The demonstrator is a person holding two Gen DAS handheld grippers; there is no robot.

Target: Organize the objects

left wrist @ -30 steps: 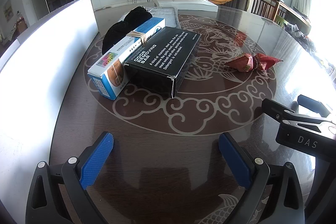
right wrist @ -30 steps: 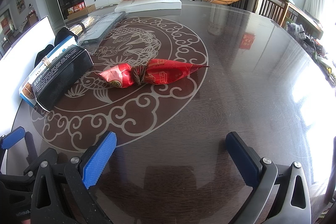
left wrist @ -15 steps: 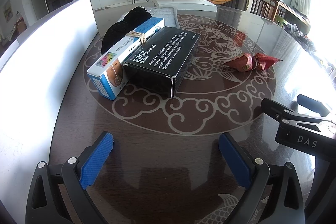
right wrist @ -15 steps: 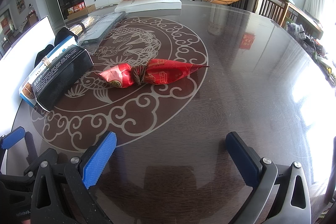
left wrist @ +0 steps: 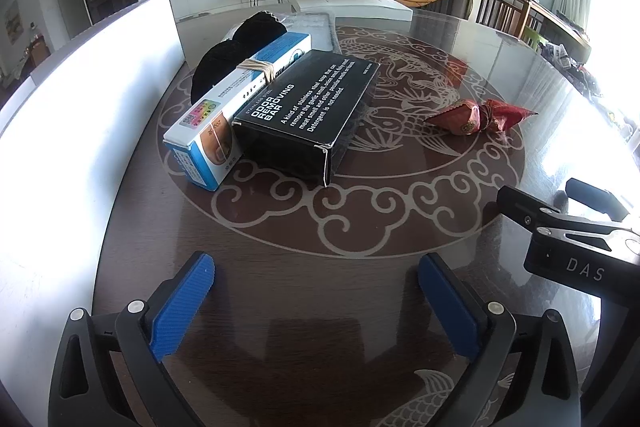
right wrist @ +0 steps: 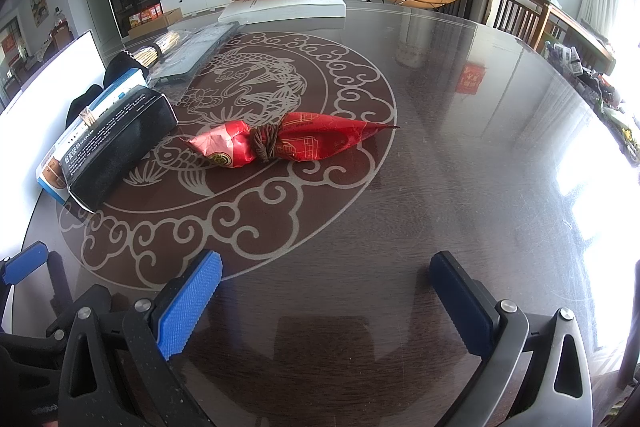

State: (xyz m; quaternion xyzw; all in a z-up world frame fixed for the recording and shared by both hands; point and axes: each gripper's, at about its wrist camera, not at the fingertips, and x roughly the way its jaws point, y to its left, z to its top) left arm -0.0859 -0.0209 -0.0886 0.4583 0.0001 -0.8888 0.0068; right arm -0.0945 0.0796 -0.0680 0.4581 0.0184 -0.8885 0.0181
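A black box (left wrist: 308,115) lettered "ODOR REMOVING BAR" lies on the dark glass table (left wrist: 320,307), side by side with a blue-and-white box (left wrist: 236,107) bound by a rubber band. Both also show in the right wrist view: the black box (right wrist: 116,143) and the blue-and-white box (right wrist: 100,103). A red foil packet (right wrist: 288,143) tied with brown string lies mid-table; it shows in the left wrist view (left wrist: 476,117) too. My left gripper (left wrist: 316,299) is open and empty, well short of the boxes. My right gripper (right wrist: 324,299) is open and empty, short of the packet.
A white board (left wrist: 80,131) stands along the table's left side. A black cloth item (left wrist: 236,43) lies behind the boxes. A clear-wrapped flat pack (right wrist: 196,55) and a chopstick bundle (right wrist: 154,49) lie further back. A large white box (right wrist: 284,5) sits at the far edge.
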